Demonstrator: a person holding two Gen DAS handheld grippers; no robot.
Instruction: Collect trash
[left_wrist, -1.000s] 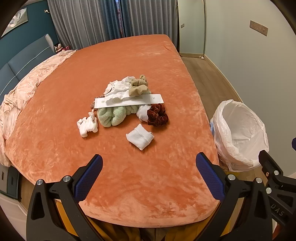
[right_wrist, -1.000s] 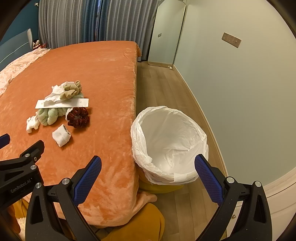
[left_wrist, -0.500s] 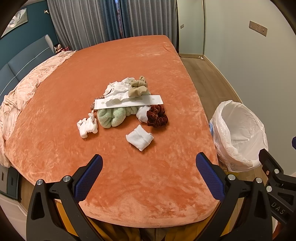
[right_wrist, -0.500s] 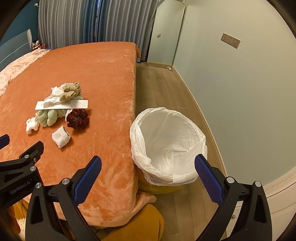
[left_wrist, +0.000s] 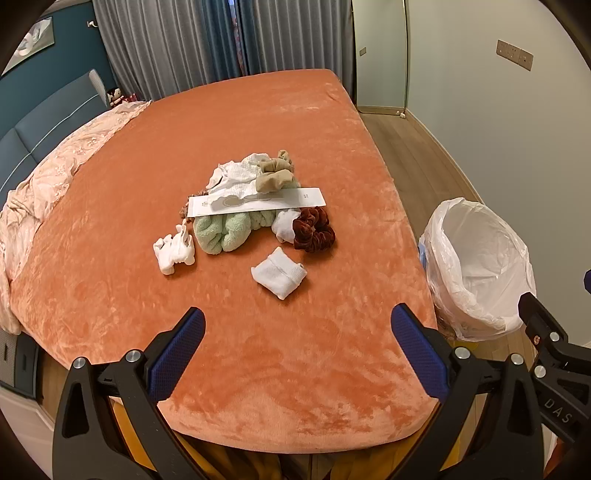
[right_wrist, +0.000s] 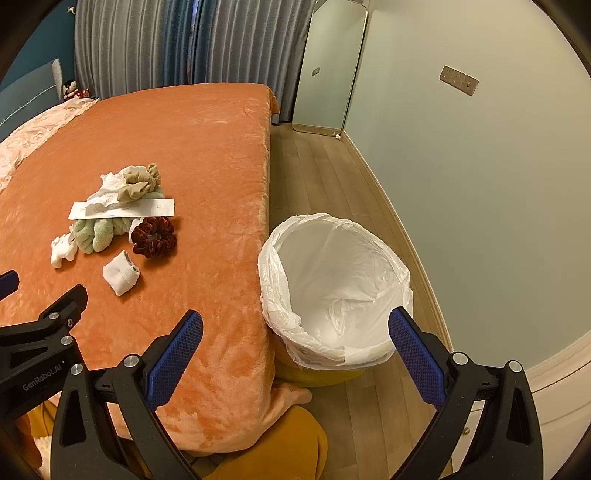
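A small heap lies mid-bed on the orange blanket: a long white paper strip, crumpled white tissue, a beige scrunchie, a green fluffy sock, a dark red scrunchie, a white crumpled wad and a folded white sock. A white-lined trash bin stands on the floor beside the bed's right edge. My left gripper hovers open over the bed's near end, short of the heap. My right gripper is open above the bin's near rim and the bed edge.
A pink quilt is bunched along the bed's left side by a blue headboard. Grey curtains hang behind. Wood floor runs between bed and pale wall. Yellow fabric lies under the bed's near corner.
Both grippers have drifted slightly back and up; the heap and bin sit a little lower and nearer in view. Nothing was grasped or shifted.
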